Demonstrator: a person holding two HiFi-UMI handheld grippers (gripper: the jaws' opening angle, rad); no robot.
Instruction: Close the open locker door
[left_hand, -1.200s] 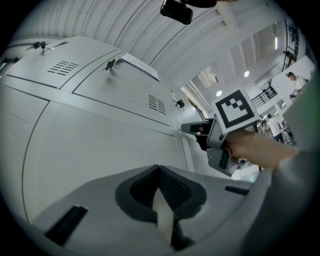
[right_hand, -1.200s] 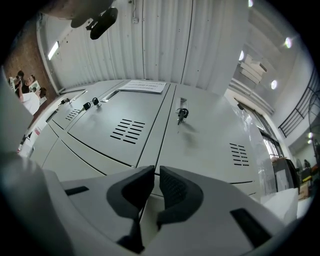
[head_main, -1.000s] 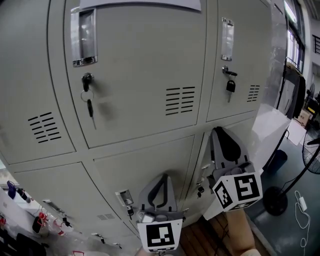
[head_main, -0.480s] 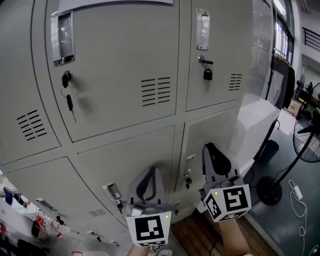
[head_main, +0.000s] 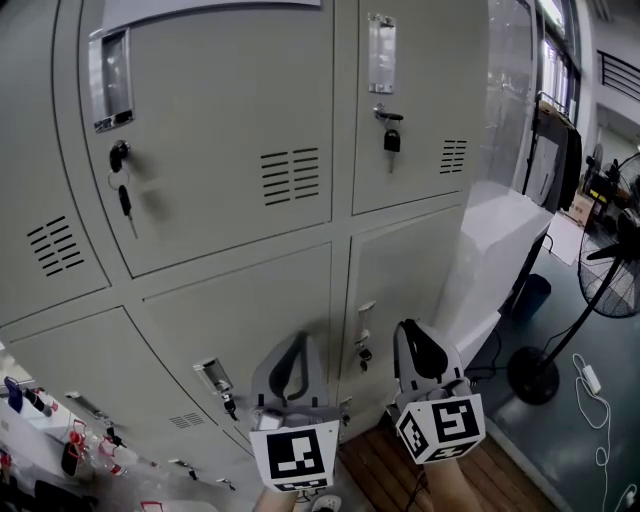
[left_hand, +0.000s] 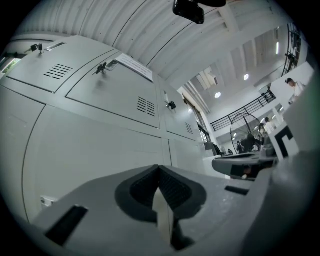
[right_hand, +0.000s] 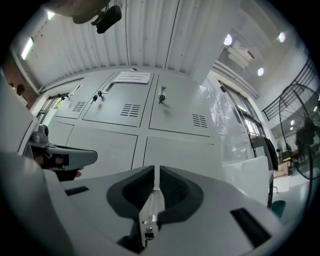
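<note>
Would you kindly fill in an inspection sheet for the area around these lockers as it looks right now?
Surface: grey lockers ahead, wooden floor below them.
Job's things: no locker door seen standing open; a key hangs from one lock, a padlock from the next door's.
Clutter: small items at lower left, too small to identify.
Grippers: left gripper jaws together, empty; right gripper jaws all but together, empty.
Cables: white cable on the floor at right.
Surroundings: standing fan; white box beside the lockers.
</note>
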